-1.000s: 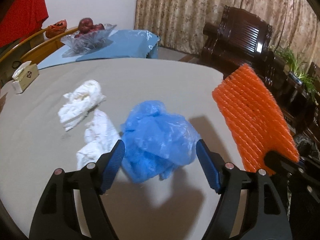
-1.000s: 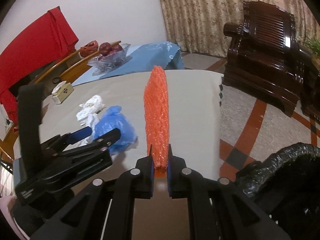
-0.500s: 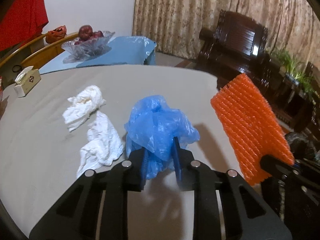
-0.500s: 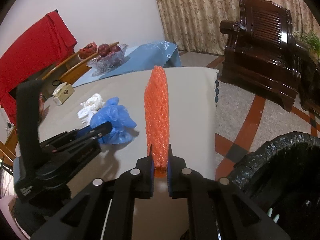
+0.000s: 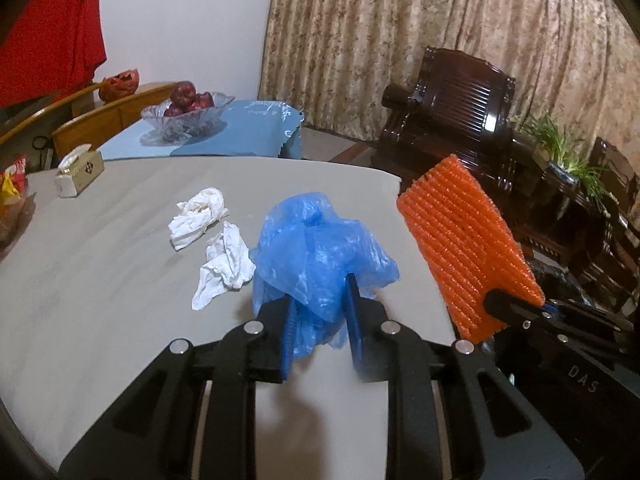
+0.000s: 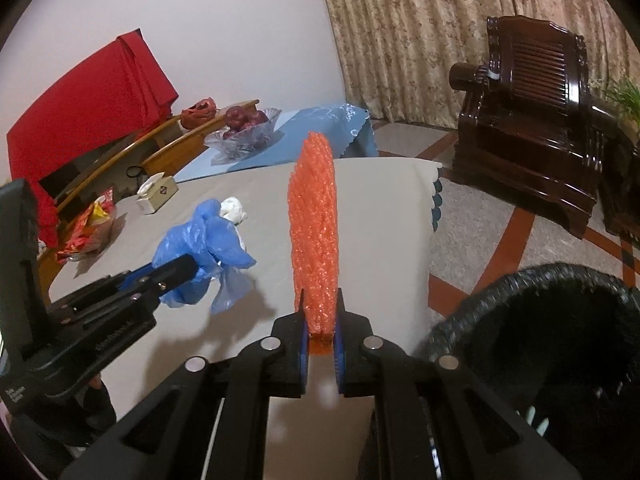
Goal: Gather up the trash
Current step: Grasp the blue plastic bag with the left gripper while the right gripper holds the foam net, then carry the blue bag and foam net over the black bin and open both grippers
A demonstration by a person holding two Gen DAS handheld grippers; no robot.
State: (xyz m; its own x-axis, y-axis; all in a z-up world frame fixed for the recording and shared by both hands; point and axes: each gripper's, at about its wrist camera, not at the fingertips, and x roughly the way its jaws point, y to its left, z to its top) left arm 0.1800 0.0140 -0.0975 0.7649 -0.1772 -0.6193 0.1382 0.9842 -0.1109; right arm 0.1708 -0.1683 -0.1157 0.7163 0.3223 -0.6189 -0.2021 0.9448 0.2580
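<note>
Left gripper: jaws pinching the crumpled blue plastic bag, which is lifted clear of the counter and casts a shadow below. Right gripper: jaws pressed onto the lower end of the orange foam net sleeve, which stands upright above them, over the counter's right edge. Two crumpled white tissues lie on the counter just beyond and left of the bag, side by side toward the middle. Tissue box: at the far left edge of the counter. Snack wrappers: piled at the left edge, nearer than the box. Black-lined trash bin: on the floor off the counter's right edge, just right of the right gripper, its mouth open. Glass fruit bowl: on a blue-covered surface beyond the counter's far edge. Dark wooden armchair: on the floor, well apart, before the curtain.
</note>
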